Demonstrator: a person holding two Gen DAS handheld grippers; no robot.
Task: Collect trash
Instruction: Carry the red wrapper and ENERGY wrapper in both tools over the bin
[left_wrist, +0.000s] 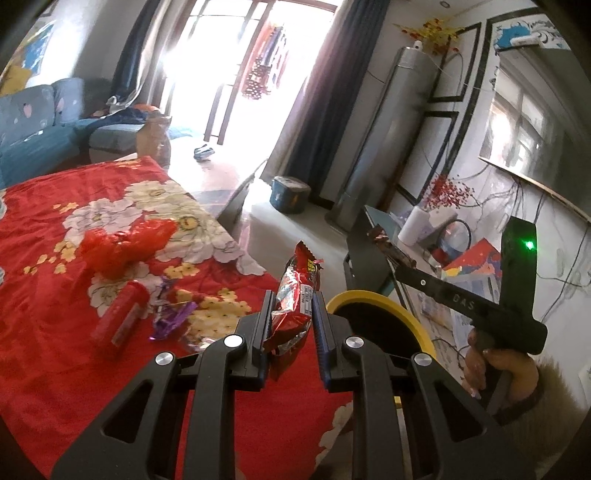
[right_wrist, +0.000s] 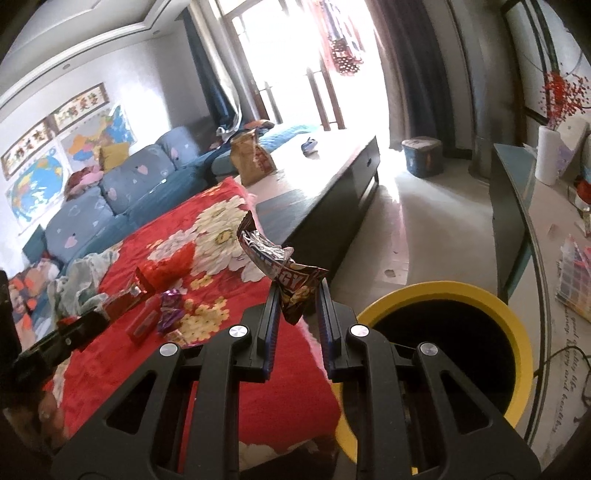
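The left hand-held gripper (left_wrist: 291, 295) is seen from its own wrist view pointing forward and tilted downward; its jaws are drawn nearly together and are closed on a red wrapper (left_wrist: 295, 291), which stands upright between the pads. The right hand-held gripper (right_wrist: 298, 295) is likewise tilted downward; its jaws are clamped on a brown wrapper (right_wrist: 284, 273), whose upper end curls away to the left. In the left wrist view the right hand-held gripper is seen from the side, its handle grasped by the right hand (left_wrist: 495, 369), fingers wrapped around it; a furry sleeve cuff (left_wrist: 554, 402) is visible at the wrist.
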